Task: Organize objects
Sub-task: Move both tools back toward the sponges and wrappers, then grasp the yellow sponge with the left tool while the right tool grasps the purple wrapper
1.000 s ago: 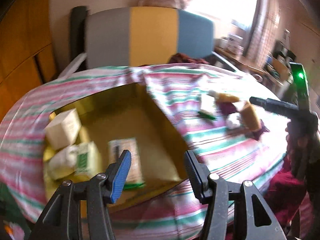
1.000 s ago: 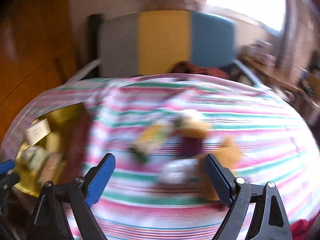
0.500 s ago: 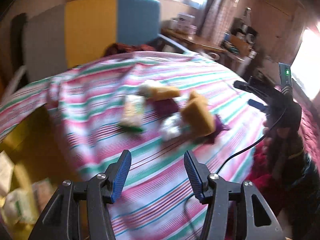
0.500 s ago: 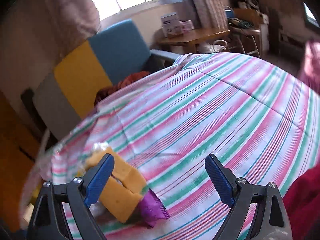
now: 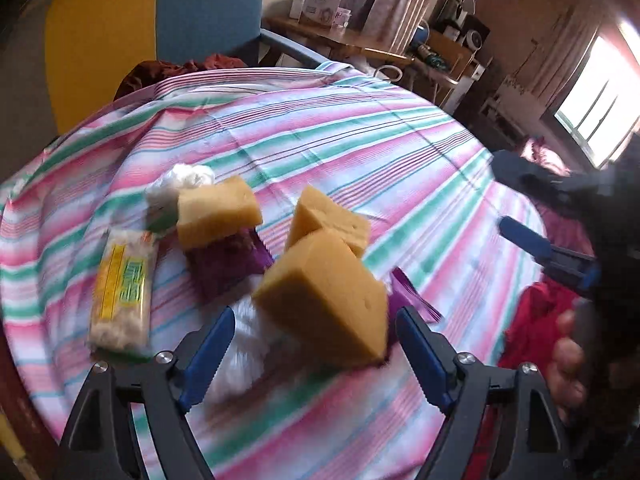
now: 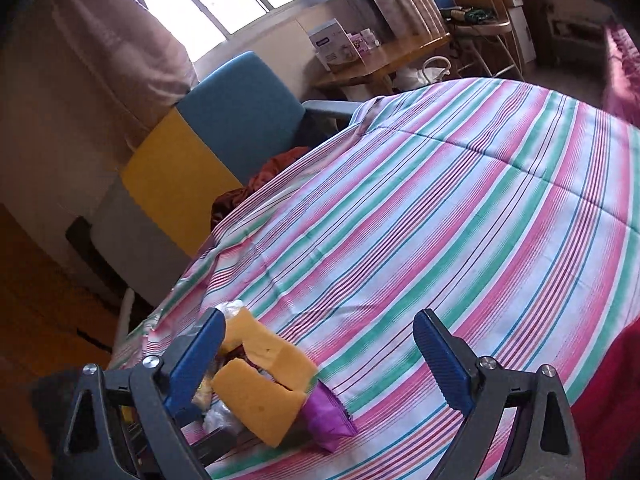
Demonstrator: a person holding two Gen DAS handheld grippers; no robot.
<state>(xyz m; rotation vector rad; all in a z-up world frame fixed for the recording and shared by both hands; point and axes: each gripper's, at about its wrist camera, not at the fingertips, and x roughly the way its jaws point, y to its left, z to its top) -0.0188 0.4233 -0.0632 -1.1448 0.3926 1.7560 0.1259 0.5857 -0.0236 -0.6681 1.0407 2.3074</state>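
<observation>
My left gripper [image 5: 312, 344] gapes wide, holding nothing; nearest yellow foam sponge block [image 5: 324, 304] sits just ahead between its fingers. Right gripper [image 6: 320, 356] wide, unladen.

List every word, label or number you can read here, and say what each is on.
None can be read.
Yellow-green packet: green characters on a yellow band, too blurred to read.
White box on the far wooden table: a dark blue logo, too small to read.
Sponges, purple wrapper, tongs: no text visible.
</observation>
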